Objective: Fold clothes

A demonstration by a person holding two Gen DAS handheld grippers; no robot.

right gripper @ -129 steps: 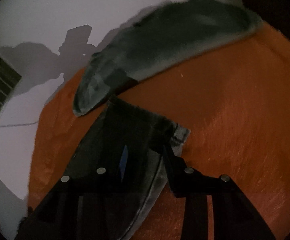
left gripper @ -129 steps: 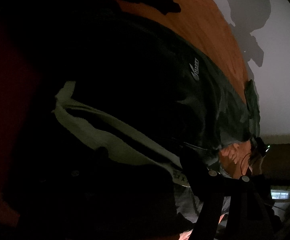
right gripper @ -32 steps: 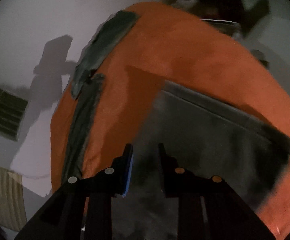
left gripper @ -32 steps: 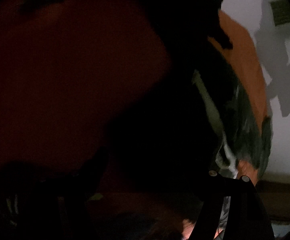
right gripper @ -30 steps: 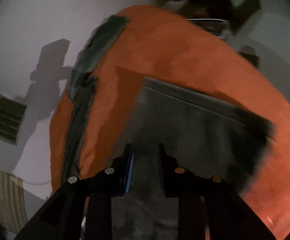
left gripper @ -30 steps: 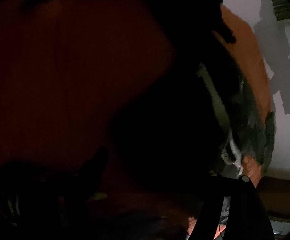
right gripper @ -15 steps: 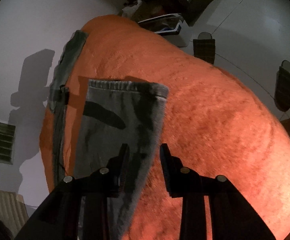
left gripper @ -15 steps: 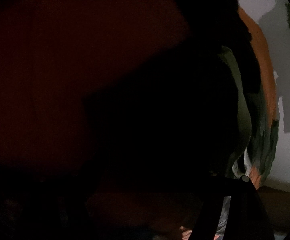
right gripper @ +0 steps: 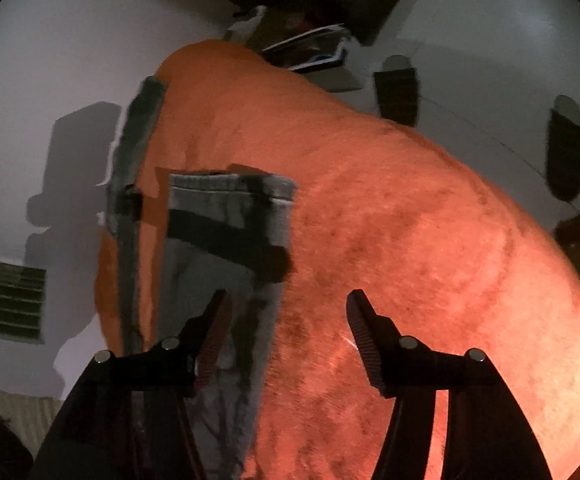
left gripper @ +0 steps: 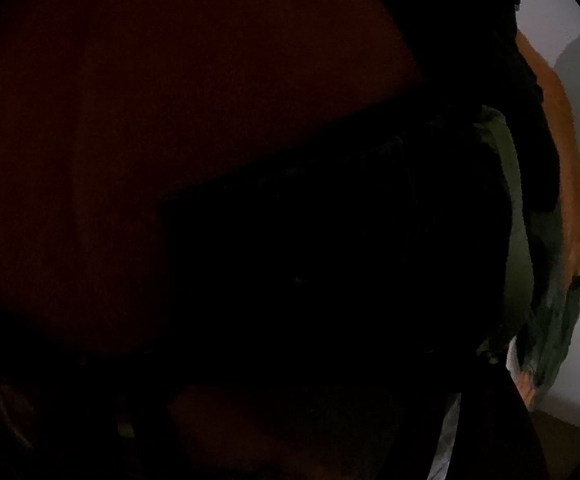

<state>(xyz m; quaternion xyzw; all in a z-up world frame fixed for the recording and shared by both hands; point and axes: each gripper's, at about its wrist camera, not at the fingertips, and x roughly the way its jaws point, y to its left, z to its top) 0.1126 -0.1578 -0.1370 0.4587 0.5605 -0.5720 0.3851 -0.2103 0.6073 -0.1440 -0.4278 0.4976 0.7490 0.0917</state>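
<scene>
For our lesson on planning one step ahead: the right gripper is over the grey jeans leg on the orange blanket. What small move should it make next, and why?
Probably lift the right gripper clear and back off. Its jaws are opening, with nothing pinched between them, and the grey jeans leg lies flat on the orange blanket, its hem squared. That suggests this fold is placed; the left wrist view is too dark to judge.
</scene>
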